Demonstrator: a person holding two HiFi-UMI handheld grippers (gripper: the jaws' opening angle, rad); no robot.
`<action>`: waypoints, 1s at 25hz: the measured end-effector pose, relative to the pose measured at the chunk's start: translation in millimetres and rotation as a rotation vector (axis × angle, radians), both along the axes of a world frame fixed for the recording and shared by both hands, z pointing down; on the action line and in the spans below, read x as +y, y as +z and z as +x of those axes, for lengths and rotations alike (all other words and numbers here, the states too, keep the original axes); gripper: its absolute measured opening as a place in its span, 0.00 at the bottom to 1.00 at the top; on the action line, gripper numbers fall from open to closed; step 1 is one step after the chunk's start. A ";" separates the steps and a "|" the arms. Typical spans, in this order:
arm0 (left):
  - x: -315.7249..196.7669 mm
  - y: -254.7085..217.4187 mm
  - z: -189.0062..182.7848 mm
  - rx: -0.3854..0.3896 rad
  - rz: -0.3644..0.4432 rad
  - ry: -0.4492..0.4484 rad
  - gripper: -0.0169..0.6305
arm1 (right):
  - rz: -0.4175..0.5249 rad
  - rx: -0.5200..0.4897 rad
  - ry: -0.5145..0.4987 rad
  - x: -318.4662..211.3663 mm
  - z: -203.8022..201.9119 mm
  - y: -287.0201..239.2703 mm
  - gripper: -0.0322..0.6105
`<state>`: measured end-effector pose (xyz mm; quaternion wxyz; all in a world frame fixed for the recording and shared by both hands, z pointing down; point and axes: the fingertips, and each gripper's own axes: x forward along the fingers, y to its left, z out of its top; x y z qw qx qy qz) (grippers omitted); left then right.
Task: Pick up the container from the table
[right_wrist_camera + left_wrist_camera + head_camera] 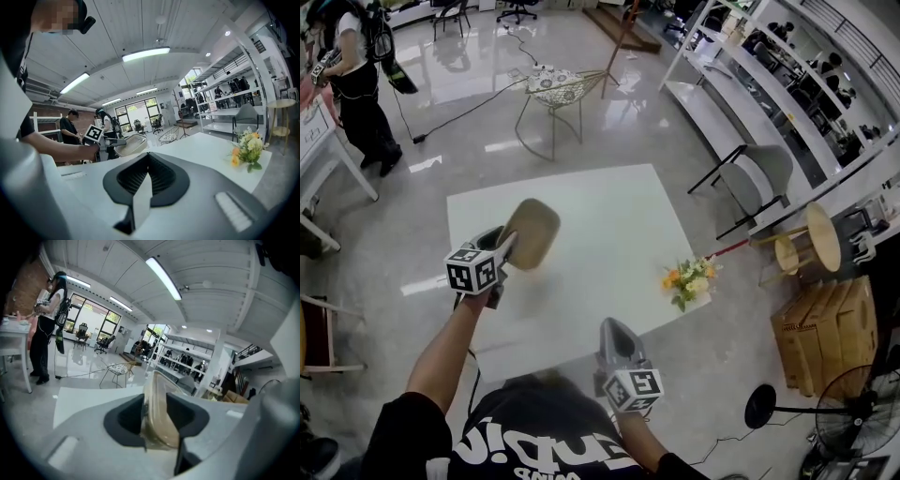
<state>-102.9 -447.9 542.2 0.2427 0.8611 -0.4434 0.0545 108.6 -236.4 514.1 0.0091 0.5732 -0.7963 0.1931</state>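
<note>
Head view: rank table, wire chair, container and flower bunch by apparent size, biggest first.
1. white table
2. wire chair
3. container, held up off the table and nearer the camera, so it looks bigger than it is
4. flower bunch, only slightly smaller; the order of 3 and 4 is unsure

A white square table [609, 220] stands on a glossy grey floor [670, 155]. A small bunch of orange and white flowers [688, 280] lies on it, at the table's right edge near the corner.
</note>
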 end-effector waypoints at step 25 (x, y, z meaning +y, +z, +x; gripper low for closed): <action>202.7 -52.6 -23.9 0.055 0.113 -0.259 0.18 | 0.044 -0.047 -0.301 18.3 -39.2 -2.3 0.05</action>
